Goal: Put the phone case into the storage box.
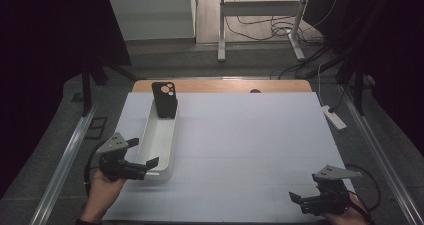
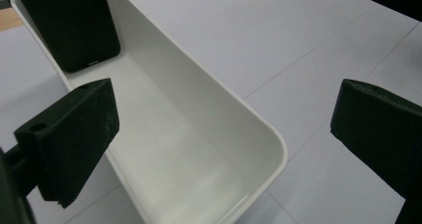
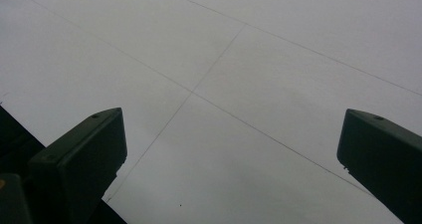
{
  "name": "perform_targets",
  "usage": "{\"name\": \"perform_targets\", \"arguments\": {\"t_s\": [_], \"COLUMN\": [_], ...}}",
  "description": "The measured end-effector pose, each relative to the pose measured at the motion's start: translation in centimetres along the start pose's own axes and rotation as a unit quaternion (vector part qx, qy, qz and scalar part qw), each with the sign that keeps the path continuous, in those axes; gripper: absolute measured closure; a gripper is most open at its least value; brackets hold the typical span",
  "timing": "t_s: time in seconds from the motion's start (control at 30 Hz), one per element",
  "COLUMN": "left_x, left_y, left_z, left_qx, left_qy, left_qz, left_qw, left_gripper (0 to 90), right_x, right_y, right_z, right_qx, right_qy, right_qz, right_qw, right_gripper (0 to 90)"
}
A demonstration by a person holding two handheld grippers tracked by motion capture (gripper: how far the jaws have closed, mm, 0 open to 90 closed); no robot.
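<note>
Right gripper (image 1: 300,201), near table edge: jaws wide apart, holding nothing, over the bare white mat (image 1: 250,145). Left gripper (image 1: 145,155): jaws spread wide astride the near end of the white tray (image 1: 172,150), gripping nothing. Far end of tray: black phone case (image 1: 164,99), leaning upright.
</note>
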State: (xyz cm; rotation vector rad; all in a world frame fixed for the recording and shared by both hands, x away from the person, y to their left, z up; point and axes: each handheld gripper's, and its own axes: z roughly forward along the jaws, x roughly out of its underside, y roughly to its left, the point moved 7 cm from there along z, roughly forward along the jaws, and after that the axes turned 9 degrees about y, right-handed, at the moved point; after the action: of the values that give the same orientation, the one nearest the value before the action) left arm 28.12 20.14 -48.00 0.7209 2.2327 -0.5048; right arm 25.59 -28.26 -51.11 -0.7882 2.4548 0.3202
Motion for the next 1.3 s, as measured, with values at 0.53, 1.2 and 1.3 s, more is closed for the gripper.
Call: {"name": "perform_targets", "arguments": {"t_s": [0.53, 1.2, 1.3], "left_x": [2.5, 5.2, 5.7], "left_y": [-0.6, -1.4, -1.5], "left_z": [-1.9, -2.7, -2.7], "left_qx": [-0.019, -0.047, -0.046], "left_qy": [0.0, 0.021, 0.024], "left_qz": [-0.016, -0.022, -0.028], "left_qw": [0.9997, 0.9984, 0.9982], "left_gripper": [0.0, 0.0, 0.0], "right_x": [0.0, 0.0, 0.0], "right_y": [0.0, 0.1, 0.1], "right_z": [0.0, 0.0, 0.0], "right_qx": [0.002, 0.003, 0.003], "right_qy": [0.003, 0.003, 0.003], "right_qz": [0.001, 0.0, 0.0], "right_qw": [1.0, 1.0, 1.0], "right_gripper": [0.0, 0.0, 0.0]}}
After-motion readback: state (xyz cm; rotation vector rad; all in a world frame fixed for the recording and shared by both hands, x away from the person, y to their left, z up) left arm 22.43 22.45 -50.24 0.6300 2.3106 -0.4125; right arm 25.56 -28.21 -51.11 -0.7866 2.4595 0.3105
